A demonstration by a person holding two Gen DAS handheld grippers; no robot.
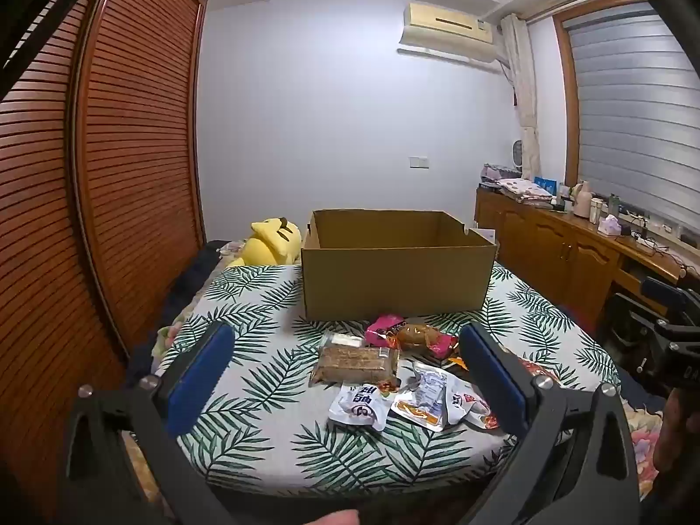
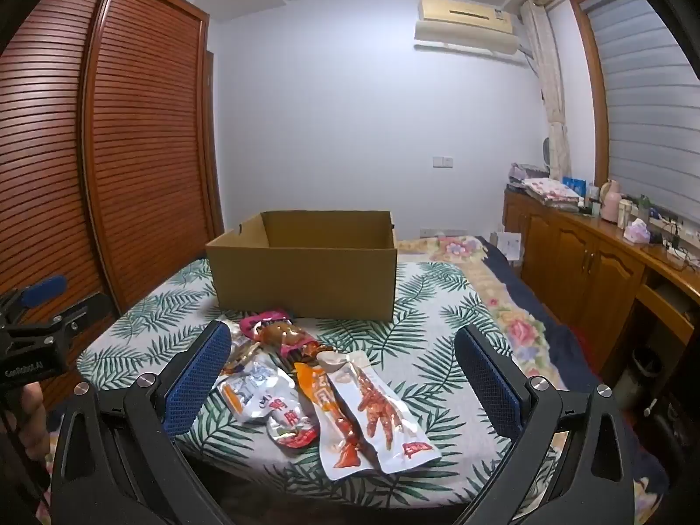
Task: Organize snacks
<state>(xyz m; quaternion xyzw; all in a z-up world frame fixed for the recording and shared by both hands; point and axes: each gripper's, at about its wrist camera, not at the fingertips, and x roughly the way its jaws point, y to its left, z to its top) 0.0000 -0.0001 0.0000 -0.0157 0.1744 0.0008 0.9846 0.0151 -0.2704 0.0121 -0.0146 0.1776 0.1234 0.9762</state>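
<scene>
- Pale walls closed off a bedroom, with a slatted wooden wardrobe point(image 1: 109, 166) on one side and a low wooden cabinet point(image 2: 582, 258) along the window side.
- Across the bed lay a leaf-print sheet point(image 1: 262, 306), and on it stood an open cardboard box point(image 1: 396, 280) — nothing showed inside it from these views.
- Just in front of the box lay a loose pile of snack packets point(image 1: 393, 372), overlapping one another on the sheet.
- Among them were a brown cake pack point(image 1: 354, 361), a pink packet point(image 1: 385, 326) nearest the box, and a clear chicken-foot pouch point(image 2: 376, 411) at the near edge.
- A yellow plush toy point(image 1: 271, 240) lay beside the box, next to the wardrobe.
- The left gripper point(image 1: 345, 376) hung over the pile, jaws spread wide and holding nothing.
- The right gripper point(image 2: 343, 376) hung likewise — jaws wide apart, the packets lying untouched between them on the sheet.
</scene>
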